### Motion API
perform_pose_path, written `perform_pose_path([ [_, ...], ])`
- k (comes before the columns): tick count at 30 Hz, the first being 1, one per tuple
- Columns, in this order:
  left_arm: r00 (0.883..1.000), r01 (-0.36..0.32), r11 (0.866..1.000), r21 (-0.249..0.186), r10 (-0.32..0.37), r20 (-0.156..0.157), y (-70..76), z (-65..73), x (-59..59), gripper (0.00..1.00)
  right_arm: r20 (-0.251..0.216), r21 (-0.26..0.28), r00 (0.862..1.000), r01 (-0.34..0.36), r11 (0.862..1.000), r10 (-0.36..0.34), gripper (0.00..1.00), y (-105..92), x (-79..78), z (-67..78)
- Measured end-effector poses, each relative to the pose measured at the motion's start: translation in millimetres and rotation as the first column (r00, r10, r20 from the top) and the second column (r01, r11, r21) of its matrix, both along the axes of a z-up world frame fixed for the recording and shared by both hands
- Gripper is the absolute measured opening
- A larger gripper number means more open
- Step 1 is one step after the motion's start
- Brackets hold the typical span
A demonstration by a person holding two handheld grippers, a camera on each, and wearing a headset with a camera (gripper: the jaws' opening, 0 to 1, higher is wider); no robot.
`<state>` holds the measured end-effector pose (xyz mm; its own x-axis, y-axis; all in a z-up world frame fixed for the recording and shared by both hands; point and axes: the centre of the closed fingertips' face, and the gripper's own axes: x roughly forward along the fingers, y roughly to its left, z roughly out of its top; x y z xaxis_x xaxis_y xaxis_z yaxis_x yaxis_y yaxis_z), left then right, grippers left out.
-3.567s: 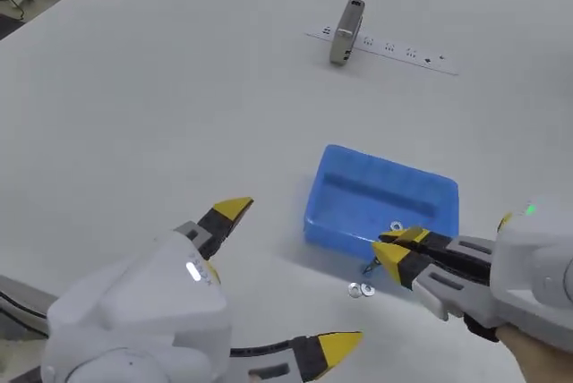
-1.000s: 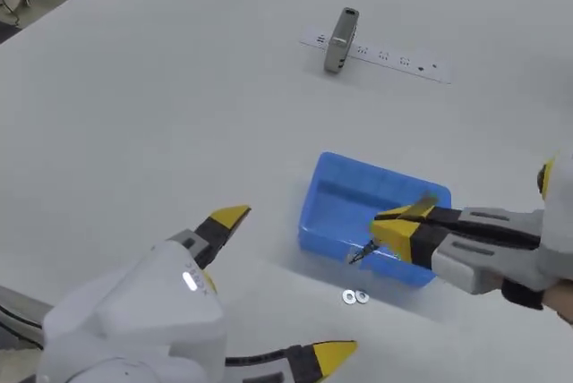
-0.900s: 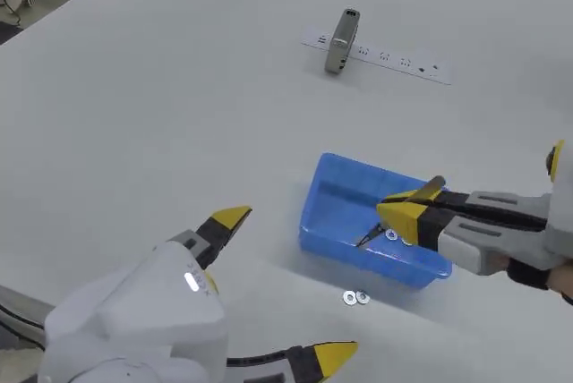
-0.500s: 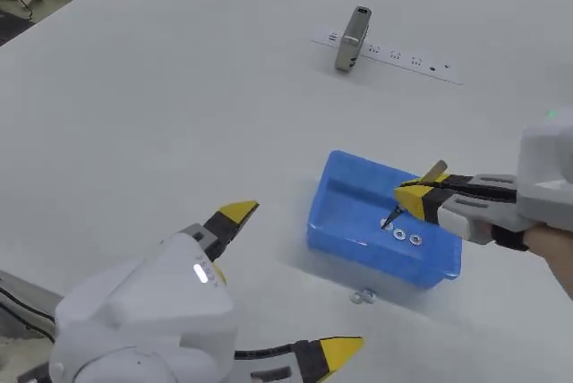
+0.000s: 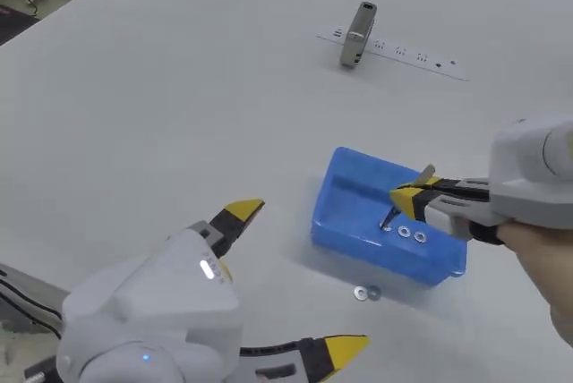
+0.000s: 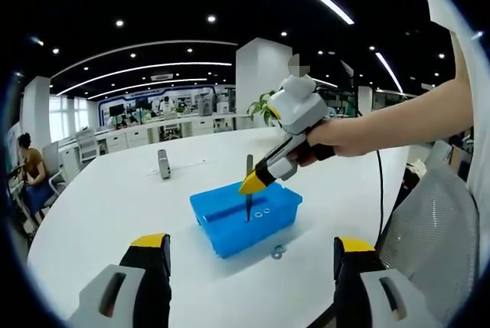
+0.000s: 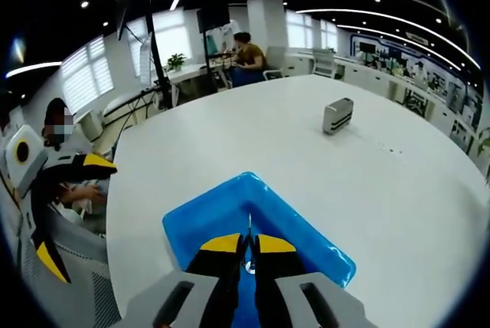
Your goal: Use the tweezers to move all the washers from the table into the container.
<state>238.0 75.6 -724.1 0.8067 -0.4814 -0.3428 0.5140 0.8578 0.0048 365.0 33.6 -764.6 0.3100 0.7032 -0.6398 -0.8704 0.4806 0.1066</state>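
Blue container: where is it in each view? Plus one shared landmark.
Head view: blue container right of centre, low.
Left gripper view: container at centre, above the jaws.
Right gripper view: container bottom centre, just past the jaws.
Landmark: grey box standing beyond it.

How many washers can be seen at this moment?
4. Two washers lie in the container by the tweezers; two more washers lie side by side on the table beside it. The right hand-held gripper may hide others.
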Motion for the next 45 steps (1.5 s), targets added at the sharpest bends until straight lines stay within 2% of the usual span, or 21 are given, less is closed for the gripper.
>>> perform_pose_path([
  [11, 1.000, 0.005, 1.000, 0.004, -0.005, -0.005, -0.8, -1.1, -0.4, 0.90, 0.015, 0.000, 1.000, 0.018, 1.000, -0.018, 0.03, -8.0, -0.8, 1.5],
  [15, 1.000, 0.003, 1.000, 0.003, -0.002, -0.008, -0.5, -1.5, -0.4, 0.90, 0.029, 0.069, 0.999, 0.037, 0.997, -0.039, 0.03, -10.0, -5.2, 17.0],
  [17, 1.000, 0.003, 1.000, 0.003, -0.003, -0.008, -0.6, -1.7, -0.6, 0.90, 0.039, 0.087, 0.999, 0.035, 0.996, -0.038, 0.02, -11.2, -8.5, 24.0],
  [20, 1.000, 0.005, 1.000, 0.004, -0.005, -0.008, -1.0, -1.7, -0.7, 0.89, 0.055, 0.127, 0.998, 0.015, 0.992, -0.022, 0.02, -10.6, -17.3, 38.2],
  [23, 1.000, 0.008, 1.000, 0.005, -0.008, -0.011, -1.4, -2.2, -1.1, 0.89, 0.053, 0.190, 0.999, -0.011, 0.982, 0.001, 0.02, -7.8, -33.8, 53.5],
  [27, 1.000, 0.011, 1.000, 0.005, -0.011, -0.013, -1.9, -2.5, -1.5, 0.89, 0.039, 0.178, 0.998, -0.057, 0.982, 0.051, 0.02, -7.8, -56.1, 50.3],
  [28, 1.000, 0.012, 1.000, 0.004, -0.012, -0.014, -2.1, -2.5, -1.7, 0.89, 0.044, 0.184, 0.998, -0.058, 0.981, 0.050, 0.02, -9.0, -59.8, 49.2],
  [30, 1.000, 0.014, 1.000, 0.003, -0.014, -0.013, -2.4, -2.2, -1.8, 0.89, 0.016, 0.220, 0.999, -0.031, 0.975, 0.028, 0.03, -10.8, -62.2, 49.1],
  [33, 1.000, 0.017, 1.000, 0.006, -0.017, -0.013, -2.8, -2.3, -2.2, 0.89, 0.012, 0.207, 1.000, -0.016, 0.978, 0.014, 0.03, -16.0, -61.3, 43.9],
  [40, 1.000, 0.016, 1.000, 0.007, -0.016, -0.017, -2.2, -3.0, -2.5, 0.89, 0.001, 0.215, 1.000, -0.025, 0.976, 0.025, 0.02, -14.4, -66.3, 48.6],
  [42, 1.000, 0.015, 1.000, 0.006, -0.015, -0.016, -2.1, -2.8, -2.5, 0.89, 0.001, 0.195, 0.999, -0.051, 0.980, 0.051, 0.02, -13.0, -72.1, 47.5],
  [44, 1.000, 0.018, 1.000, 0.007, -0.018, -0.018, -2.7, -2.9, -2.6, 0.89, 0.009, 0.148, 0.996, -0.092, 0.985, 0.092, 0.02, -13.3, -78.1, 40.8],
  [45, 1.000, 0.019, 1.000, 0.009, -0.019, -0.019, -2.8, -3.2, -2.7, 0.88, -0.002, 0.120, 0.994, -0.110, 0.987, 0.111, 0.02, -14.1, -81.4, 34.1],
])
